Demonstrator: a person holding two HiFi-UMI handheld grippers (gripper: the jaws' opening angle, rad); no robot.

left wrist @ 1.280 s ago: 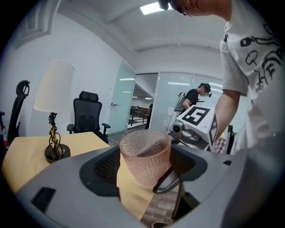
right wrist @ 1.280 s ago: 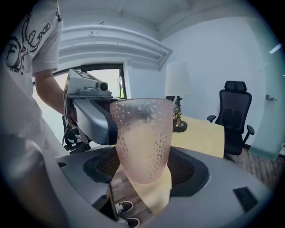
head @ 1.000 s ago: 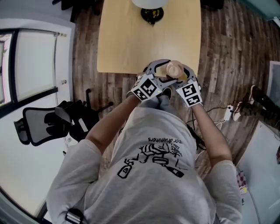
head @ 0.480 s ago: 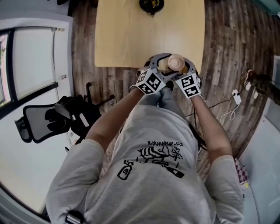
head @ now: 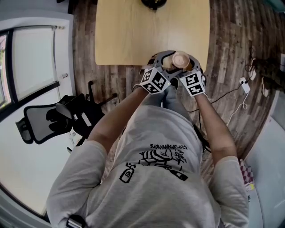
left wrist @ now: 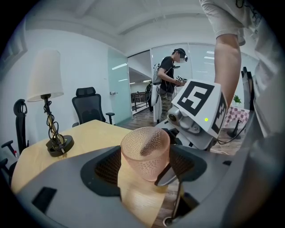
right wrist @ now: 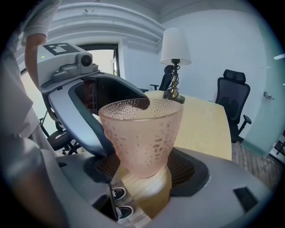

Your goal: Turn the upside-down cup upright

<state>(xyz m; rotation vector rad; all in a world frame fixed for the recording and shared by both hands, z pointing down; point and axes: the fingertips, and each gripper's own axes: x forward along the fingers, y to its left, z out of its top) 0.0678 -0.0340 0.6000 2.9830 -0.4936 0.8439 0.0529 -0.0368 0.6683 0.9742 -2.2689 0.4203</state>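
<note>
A pink dimpled glass cup (head: 181, 59) hangs above the near edge of the wooden table (head: 133, 31), mouth upward. Both grippers meet on it. My right gripper (right wrist: 144, 171) is shut on the narrow foot of the cup (right wrist: 142, 133). My left gripper (left wrist: 146, 167) straddles the wider body of the cup (left wrist: 144, 151) and is shut on it. One left fingertip (right wrist: 138, 103) shows behind the rim. In the head view the left gripper (head: 171, 58) and the right gripper (head: 187, 62) stand side by side in front of the person's body.
A table lamp (left wrist: 44, 89) stands at the table's far end, its base (head: 153, 3) just visible from above. Black office chairs (head: 49, 120) (right wrist: 234, 98) stand around. Another person (left wrist: 169, 80) stands in the background. Cables lie on the wood floor (head: 242, 84).
The cup has turned from lying sideways between the grippers to mouth-up. Both grippers have shifted slightly right and further over the table edge.
</note>
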